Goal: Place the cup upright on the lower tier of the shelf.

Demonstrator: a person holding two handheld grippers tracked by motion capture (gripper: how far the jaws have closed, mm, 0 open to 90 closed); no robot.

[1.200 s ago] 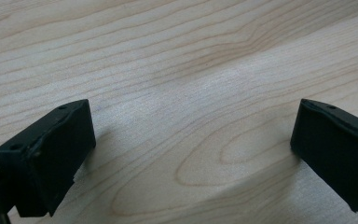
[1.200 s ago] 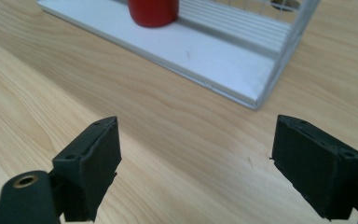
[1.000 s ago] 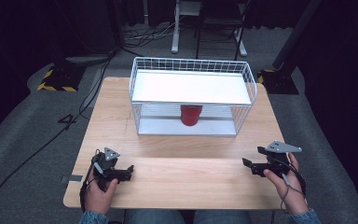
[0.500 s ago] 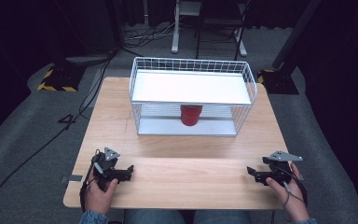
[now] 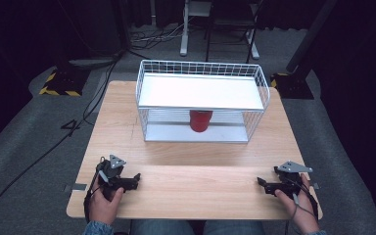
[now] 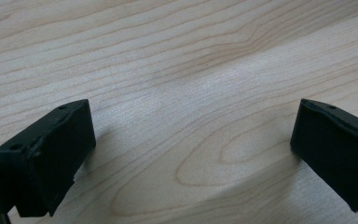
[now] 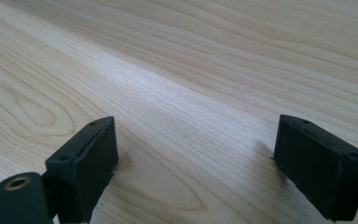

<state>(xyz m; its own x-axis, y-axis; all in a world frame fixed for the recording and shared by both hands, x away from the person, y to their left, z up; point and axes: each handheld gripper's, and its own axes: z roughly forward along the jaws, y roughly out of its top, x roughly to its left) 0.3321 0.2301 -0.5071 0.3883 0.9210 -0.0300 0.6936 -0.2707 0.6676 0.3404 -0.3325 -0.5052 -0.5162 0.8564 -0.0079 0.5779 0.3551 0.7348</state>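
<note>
Both tongs rest low on the wooden table (image 5: 186, 166) near my edge: left gripper (image 5: 136, 178) and right gripper (image 5: 260, 182), each with jaws spread wide over bare wood, clamping nothing. Well ahead of me, a white wire rack (image 5: 201, 105) stands mid-table. A red cup (image 5: 200, 121) sits on its lower shelf, under the white top shelf.
</note>
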